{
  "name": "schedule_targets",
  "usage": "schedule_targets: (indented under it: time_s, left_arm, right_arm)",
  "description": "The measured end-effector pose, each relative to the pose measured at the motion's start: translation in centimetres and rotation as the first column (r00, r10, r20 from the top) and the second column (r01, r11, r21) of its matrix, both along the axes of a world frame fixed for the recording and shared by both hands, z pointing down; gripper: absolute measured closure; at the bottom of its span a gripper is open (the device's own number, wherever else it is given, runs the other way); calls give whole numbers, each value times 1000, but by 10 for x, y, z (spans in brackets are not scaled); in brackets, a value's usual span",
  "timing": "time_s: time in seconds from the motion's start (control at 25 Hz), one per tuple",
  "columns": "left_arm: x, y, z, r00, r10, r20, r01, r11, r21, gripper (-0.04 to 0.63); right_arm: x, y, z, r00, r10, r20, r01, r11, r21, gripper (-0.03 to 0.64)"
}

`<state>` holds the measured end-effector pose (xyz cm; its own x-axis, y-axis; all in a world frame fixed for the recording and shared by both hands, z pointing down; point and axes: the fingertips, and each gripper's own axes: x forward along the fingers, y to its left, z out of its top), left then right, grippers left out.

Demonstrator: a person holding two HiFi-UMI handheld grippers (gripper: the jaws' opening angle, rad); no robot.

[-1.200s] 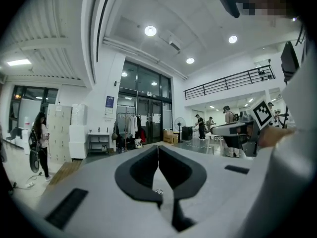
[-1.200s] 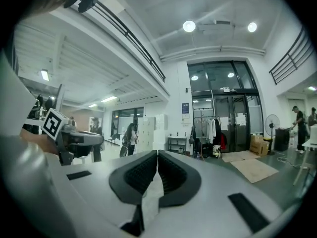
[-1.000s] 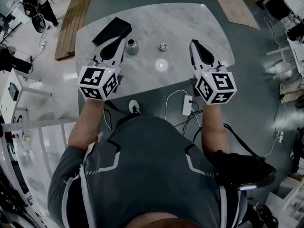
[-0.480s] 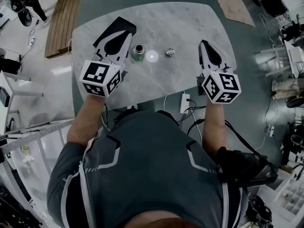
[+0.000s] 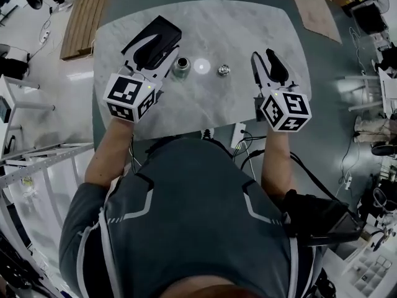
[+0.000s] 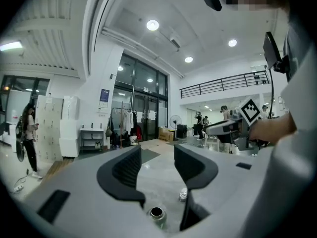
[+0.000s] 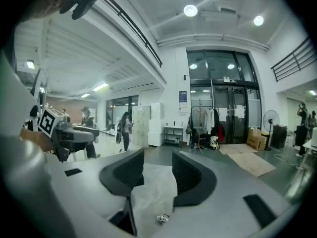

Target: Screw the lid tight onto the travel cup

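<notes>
A small steel travel cup point(image 5: 180, 67) stands open-topped on the marble table point(image 5: 248, 30), and its metal lid point(image 5: 223, 71) lies a short way to its right. My left gripper point(image 5: 159, 49) hovers just left of the cup, open and empty. My right gripper point(image 5: 265, 64) is to the right of the lid, also open and empty. Both pairs of jaws have just been opening, with nothing between them. In the left gripper view the cup point(image 6: 157, 213) and lid point(image 6: 183, 195) sit low beyond the gripper point(image 6: 157, 166). The right gripper view shows the lid point(image 7: 162, 217) below the gripper point(image 7: 157, 171).
A black box point(image 5: 162, 27) lies on the table's back left, partly under my left gripper. A white power adapter point(image 5: 238, 135) and cables hang off the near edge. Wooden planks point(image 5: 84, 17) lie on the floor to the left. People stand far off in the hall.
Both grippers have moved forward over the table, the left up beside the cup and the right beside the lid. Both pairs of jaws went from shut to open.
</notes>
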<state>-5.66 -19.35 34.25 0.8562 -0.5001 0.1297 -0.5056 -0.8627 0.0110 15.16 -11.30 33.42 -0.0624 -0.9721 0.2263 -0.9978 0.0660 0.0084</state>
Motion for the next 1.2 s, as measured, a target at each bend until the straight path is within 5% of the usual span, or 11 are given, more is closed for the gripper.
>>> schedule_targets:
  time_s: [0.44, 0.92, 1.2]
  left_arm:
    - [30, 8, 22, 995, -98, 26, 98, 995, -14, 220]
    - [49, 21, 82, 971, -187, 150, 202, 976, -88, 216]
    - [48, 21, 147, 950, -200, 239, 246, 953, -179, 216]
  right_arm:
    - [36, -21, 13, 987, -162, 8, 162, 987, 14, 303]
    - [55, -33, 77, 954, -297, 47, 299, 952, -61, 295]
    - [46, -41, 141, 916, -394, 75, 401, 898, -182, 295]
